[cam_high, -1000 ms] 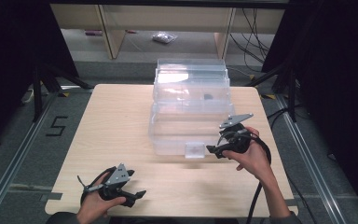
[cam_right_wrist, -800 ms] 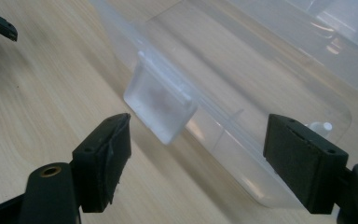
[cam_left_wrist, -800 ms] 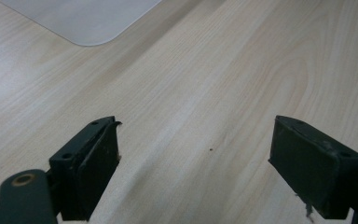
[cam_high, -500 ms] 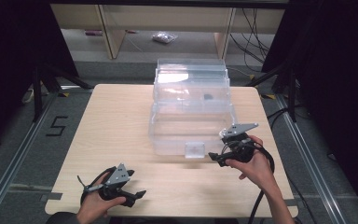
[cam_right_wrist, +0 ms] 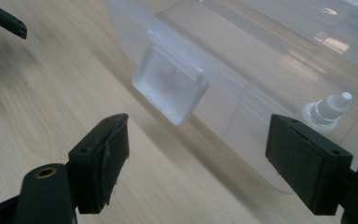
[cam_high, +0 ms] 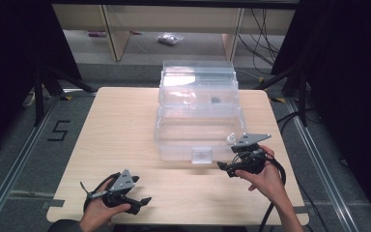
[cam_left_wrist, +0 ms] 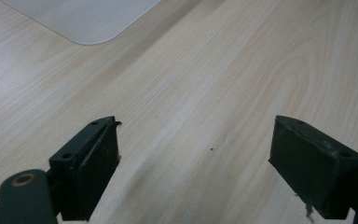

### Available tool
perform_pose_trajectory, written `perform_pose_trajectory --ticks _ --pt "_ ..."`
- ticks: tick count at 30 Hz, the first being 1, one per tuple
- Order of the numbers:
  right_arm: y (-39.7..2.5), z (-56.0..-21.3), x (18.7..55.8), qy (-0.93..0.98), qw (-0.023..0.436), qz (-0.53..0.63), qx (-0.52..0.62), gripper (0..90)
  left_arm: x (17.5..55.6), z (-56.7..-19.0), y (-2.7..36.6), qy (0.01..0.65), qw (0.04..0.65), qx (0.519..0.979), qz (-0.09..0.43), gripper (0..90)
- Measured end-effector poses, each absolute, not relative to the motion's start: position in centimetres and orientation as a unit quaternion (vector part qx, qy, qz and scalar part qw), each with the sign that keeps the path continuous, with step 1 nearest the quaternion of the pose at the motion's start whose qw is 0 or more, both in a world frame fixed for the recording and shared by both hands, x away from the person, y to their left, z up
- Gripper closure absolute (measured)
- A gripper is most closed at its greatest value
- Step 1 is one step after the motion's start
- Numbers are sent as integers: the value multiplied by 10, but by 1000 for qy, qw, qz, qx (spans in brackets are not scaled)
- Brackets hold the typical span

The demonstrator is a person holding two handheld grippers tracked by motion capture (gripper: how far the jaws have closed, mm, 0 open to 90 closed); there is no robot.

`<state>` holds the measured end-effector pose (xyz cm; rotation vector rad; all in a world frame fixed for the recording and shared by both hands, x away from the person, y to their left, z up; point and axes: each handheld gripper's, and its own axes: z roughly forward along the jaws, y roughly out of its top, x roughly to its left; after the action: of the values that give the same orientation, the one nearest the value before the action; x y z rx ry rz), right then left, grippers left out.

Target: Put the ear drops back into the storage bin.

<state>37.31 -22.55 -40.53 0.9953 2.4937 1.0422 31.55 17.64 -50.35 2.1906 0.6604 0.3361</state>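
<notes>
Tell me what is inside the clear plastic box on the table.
Inside the clear plastic box a small white dropper bottle stands near its front corner, and a small dark item lies farther back. The frosted latch and glare hide part of the interior.

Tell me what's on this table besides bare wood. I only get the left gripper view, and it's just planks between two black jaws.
Observer: A clear plastic box stands mid-table.
Operator: Anything in it?
Observer: A small white dropper bottle shows through the wall at the box's near right corner.
Operator: Where's the other gripper?
Observer: The right gripper is by that corner, jaws open, looking at the box's front latch.
</notes>
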Motion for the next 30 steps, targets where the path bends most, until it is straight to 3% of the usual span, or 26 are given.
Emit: perform_pose_trajectory --ticks 30 --pt "-233 -433 358 854 129 367 346 221 316 -503 177 260 400 869 131 150"
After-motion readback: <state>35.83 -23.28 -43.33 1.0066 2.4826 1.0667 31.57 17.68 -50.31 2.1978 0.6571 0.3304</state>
